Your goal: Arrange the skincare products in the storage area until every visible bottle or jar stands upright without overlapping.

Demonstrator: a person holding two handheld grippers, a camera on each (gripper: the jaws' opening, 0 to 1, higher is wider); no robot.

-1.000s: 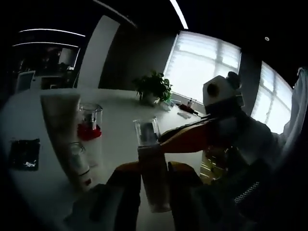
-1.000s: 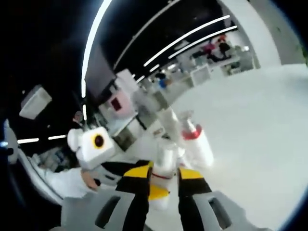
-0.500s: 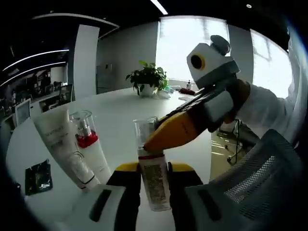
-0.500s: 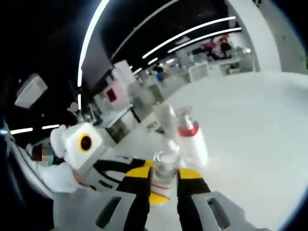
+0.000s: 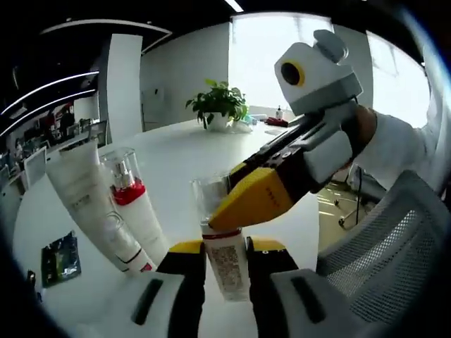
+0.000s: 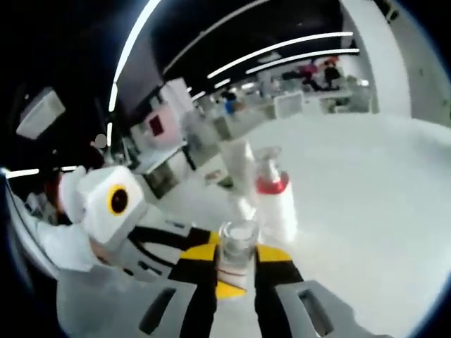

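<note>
3 skincare things are up on the white bench (image 5: pixel 211 151), so most of the job looks done. A white tube (image 5: pixel 88 204) stands on its cap at the left, though it leans a bit. Just to its right, and touching it or almost touching it, stands a pump bottle (image 5: pixel 134 211) with a red collar and a clear cap. It leans a little too. The small bottle (image 5: pixel 224 253) with a clear cap and a printed label is nearest, well apart from the other 2. It stands up straight, and its bottom looks like it is on the bench, but I cannot be sure.

What is left, I think, is to let go of this small bottle and check that the 2 leaning ones stay up.

The left gripper (image 5: pixel 224 260) is clenched on the lower part of the small bottle, one jaw on each side. The right gripper (image 6: pixel 235 264) is also closed on that same bottle, higher up, near its clear cap. In the left gripper view its yellow jaw comes in from the right and covers part of the cap.

A dark packet (image 5: pixel 60 259) lies flat at the far left. A green plant (image 5: pixel 220 105) sits far back on the bench.
</note>
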